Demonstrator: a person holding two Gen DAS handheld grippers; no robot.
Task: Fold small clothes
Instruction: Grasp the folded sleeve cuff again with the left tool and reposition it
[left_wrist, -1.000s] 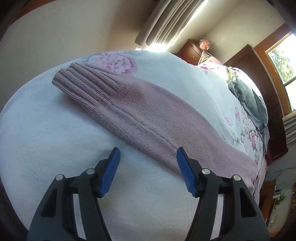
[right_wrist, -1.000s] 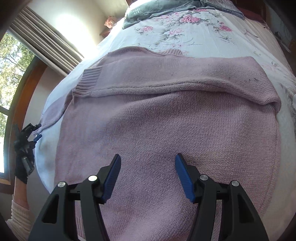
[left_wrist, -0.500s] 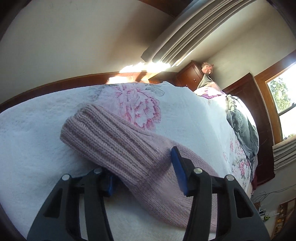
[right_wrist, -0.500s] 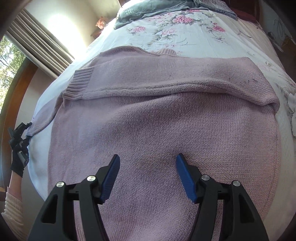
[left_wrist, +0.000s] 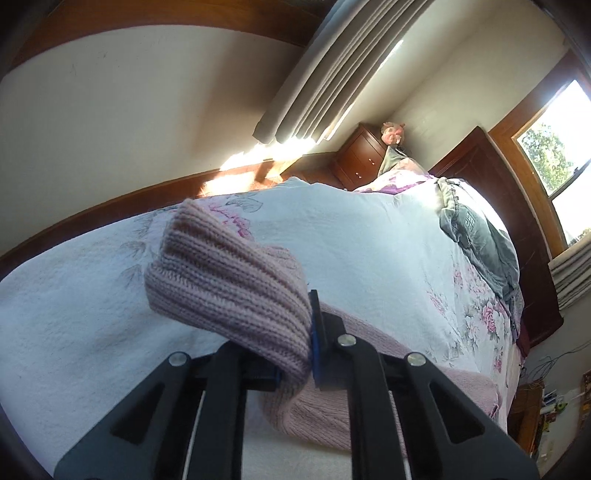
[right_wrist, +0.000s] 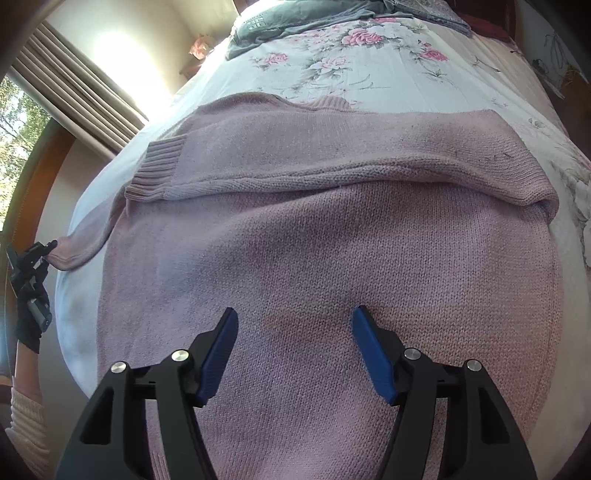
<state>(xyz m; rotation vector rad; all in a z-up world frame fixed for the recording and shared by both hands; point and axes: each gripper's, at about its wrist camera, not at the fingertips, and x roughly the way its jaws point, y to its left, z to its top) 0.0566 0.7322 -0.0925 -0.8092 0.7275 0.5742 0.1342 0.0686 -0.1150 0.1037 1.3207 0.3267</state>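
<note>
- Left hand-held gripper (left_wrist: 295, 354): a second ago its blue pads stood wide over the flat sleeve; now they are clamped on the ribbed cuff (left_wrist: 225, 284), which stands bunched in the frame's centre, raised off the bed (left_wrist: 369, 236).
- From the right wrist view, that sleeve runs to the left edge, pulled taut.
- Right hand-held gripper (right_wrist: 295, 347): unchanged, spread wide at lower centre, hovering above the pink sweater (right_wrist: 332, 258), which lies flat across the bed, other sleeve folded across the chest.
</note>
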